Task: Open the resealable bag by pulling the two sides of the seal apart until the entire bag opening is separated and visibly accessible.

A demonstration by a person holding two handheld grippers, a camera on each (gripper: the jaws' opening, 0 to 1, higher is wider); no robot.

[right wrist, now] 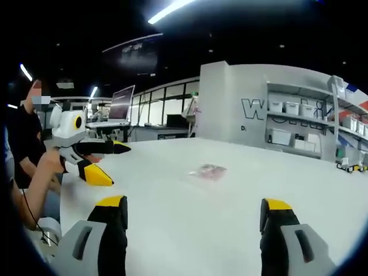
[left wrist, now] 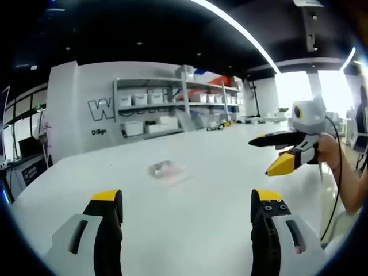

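a wide white table (left wrist: 190,218) in a large workshop, seen from two handheld tongs-style grippers. in the left gripper view, the left gripper (left wrist: 187,204) rises from the bottom with its yellow-tipped jaws spread wide and nothing between them. ahead of its jaws, near the middle of the table and well apart from the tips, lies the resealable bag (left wrist: 165,169), a small clear pouch lying flat with something pinkish inside; its seal is too small and blurred to make out, so it cannot be told whether it is closed. the right gripper (left wrist: 275,154) comes in from the right of that view, held above the table by a person's hand (left wrist: 328,150), jaws parted and empty.

in the right gripper view, the right gripper (right wrist: 195,210) likewise has its jaws wide open with nothing held, and the bag (right wrist: 208,171) lies ahead of them, slightly toward the right jaw, still well apart. the left gripper (right wrist: 109,162) shows at the left of that view, open and empty, above the table edge. grey shelving with white bins (right wrist: 299,123) stands beyond the table.

judging by this, the reach to the bag is the step in hand. to do it well, bring both tongs down low to the bag's mouth end, each pinching one side of the seal lip only, then draw them steadily apart along the whole opening.
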